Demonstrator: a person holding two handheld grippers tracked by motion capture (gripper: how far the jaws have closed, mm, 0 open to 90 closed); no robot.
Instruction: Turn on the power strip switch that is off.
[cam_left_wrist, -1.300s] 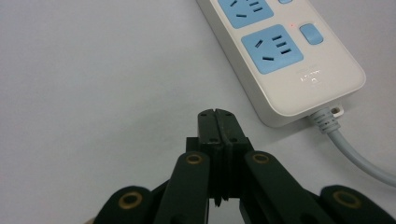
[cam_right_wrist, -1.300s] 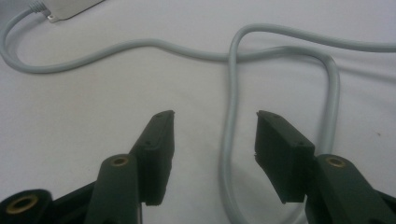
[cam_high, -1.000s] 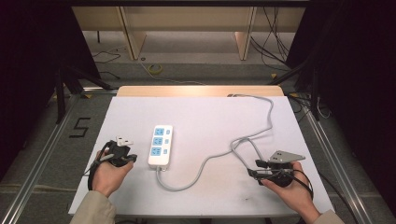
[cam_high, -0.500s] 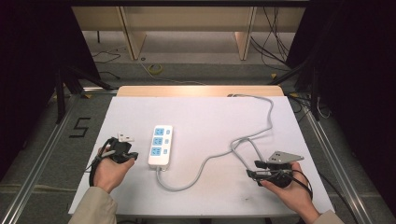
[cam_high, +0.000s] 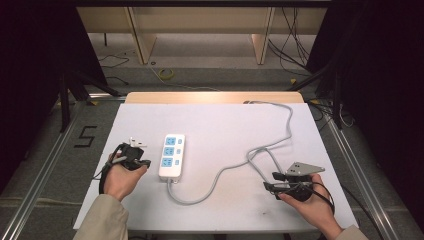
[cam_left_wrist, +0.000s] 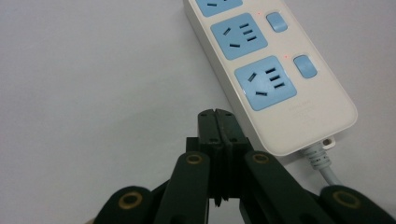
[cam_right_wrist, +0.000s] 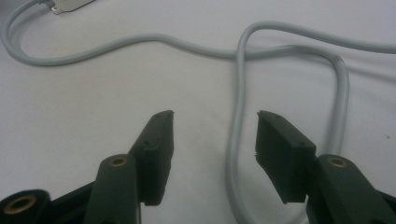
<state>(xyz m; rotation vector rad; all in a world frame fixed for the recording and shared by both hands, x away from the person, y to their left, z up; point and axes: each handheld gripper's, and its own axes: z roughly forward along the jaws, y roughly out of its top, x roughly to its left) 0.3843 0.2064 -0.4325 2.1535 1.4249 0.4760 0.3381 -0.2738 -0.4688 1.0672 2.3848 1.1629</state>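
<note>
A white power strip (cam_high: 171, 155) with three blue sockets lies on the white table (cam_high: 225, 125), left of centre. Its grey cable (cam_high: 220, 177) curves right, loops, and runs off the back edge. My left gripper (cam_high: 132, 159) rests just left of the strip, in a person's hand. In the left gripper view its jaws are pressed together with nothing between them (cam_left_wrist: 215, 114), and the strip (cam_left_wrist: 275, 74) lies close on the right. My right gripper (cam_high: 271, 187) sits at the right front and points left. It stands open (cam_right_wrist: 215, 116), with the cable loop (cam_right_wrist: 238, 84) on the table beyond its jaws.
The table's wooden back edge (cam_high: 215, 96) borders a floor with loose cables (cam_high: 165, 74). Dark frame posts stand at both sides. Metal rails (cam_high: 45, 165) run along the floor beside the table. A figure "5" (cam_high: 86, 136) is marked on the floor at the left.
My left gripper has crept slightly forward beside the strip. My right gripper has hardly moved.
</note>
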